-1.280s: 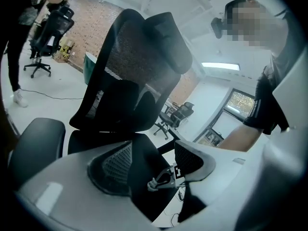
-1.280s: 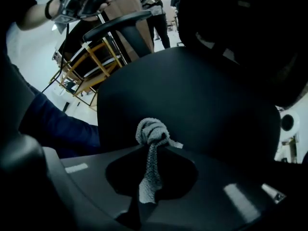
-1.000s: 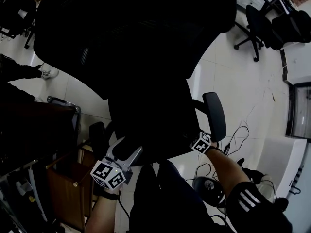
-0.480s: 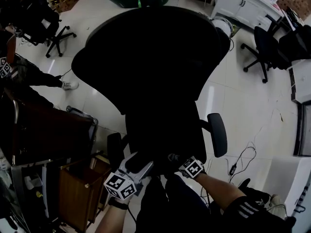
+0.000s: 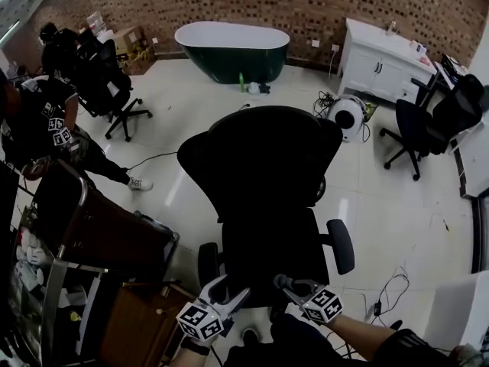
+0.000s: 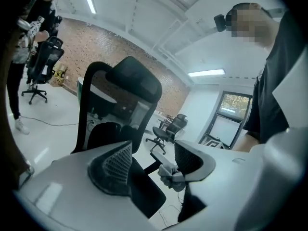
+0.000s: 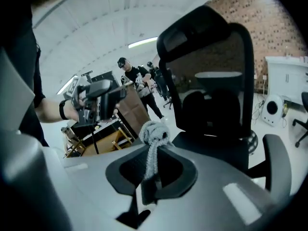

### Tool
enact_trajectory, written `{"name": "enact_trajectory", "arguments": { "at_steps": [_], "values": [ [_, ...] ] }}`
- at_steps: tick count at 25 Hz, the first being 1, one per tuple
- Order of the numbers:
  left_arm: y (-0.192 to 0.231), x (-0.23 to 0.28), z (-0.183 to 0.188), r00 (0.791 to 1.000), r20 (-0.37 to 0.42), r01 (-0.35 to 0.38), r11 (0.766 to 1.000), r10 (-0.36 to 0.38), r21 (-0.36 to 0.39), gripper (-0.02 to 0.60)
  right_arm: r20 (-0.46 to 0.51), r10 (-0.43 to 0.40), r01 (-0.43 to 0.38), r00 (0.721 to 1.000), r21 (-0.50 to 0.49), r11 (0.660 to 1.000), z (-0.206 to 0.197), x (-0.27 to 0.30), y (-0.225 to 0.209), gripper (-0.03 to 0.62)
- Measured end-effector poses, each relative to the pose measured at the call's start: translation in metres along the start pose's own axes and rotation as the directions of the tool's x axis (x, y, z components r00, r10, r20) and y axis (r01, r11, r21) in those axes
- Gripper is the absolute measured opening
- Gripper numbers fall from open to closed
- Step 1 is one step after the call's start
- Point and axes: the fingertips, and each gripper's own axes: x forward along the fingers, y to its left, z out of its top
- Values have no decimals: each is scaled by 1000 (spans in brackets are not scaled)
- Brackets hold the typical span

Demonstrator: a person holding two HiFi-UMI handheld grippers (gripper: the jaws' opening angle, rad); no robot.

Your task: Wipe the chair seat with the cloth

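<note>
At chair seat [image 5: 269,245] front edge: right hand-held gripper [image 5: 283,281] clamps grey cloth [image 7: 154,131]; left hand-held gripper [image 5: 231,289] jaws apart, empty.

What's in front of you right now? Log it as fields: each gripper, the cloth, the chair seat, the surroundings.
left gripper: open, fingers apart, nothing between them
right gripper: shut on the cloth
cloth: grey, bunched into a wad that sticks out past the right fingers
chair seat: black, just beyond both grippers; whether the cloth touches it cannot be told
surroundings: dark bathtub and white cabinet by the brick wall
</note>
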Motion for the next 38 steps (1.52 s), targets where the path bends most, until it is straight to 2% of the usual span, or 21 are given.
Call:
{"name": "enact_trajectory", "arguments": {
  "at_steps": [5, 10, 13, 19, 24, 31, 34, 38],
  "values": [
    [-42, -56, 2, 996, 39, 81, 994, -84, 67, 299, 179, -95, 94, 979, 11, 995, 38, -46, 48, 31],
    [-88, -129, -15, 989, 44, 135, 985, -140, 109, 299, 375, -151, 132, 915, 77, 988, 57, -97, 128, 31],
    [-120, -164, -28, 985, 39, 162, 980, -167, 120, 298, 439, -176, 151, 881, 91, 984, 56, -133, 174, 31],
    [-169, -205, -48, 971, 22, 233, 962, -238, 145, 298, 506, -190, 176, 841, 76, 981, 42, -182, 235, 31],
    [-193, -219, -47, 971, 58, 222, 962, -233, 160, 298, 530, -170, 171, 831, 47, 984, 32, -214, 262, 31],
    [-229, -221, -45, 971, 136, 175, 972, -196, 158, 296, 539, -133, 142, 832, 25, 990, 14, -257, 270, 31],
    [-244, -221, -47, 972, 145, 159, 974, -184, 164, 296, 535, -132, 147, 835, 15, 989, 7, -273, 268, 31],
    [-258, -220, -52, 973, 144, 154, 973, -180, 171, 296, 557, -116, 141, 822, -3, 990, 9, -288, 267, 31]
  ]
}}
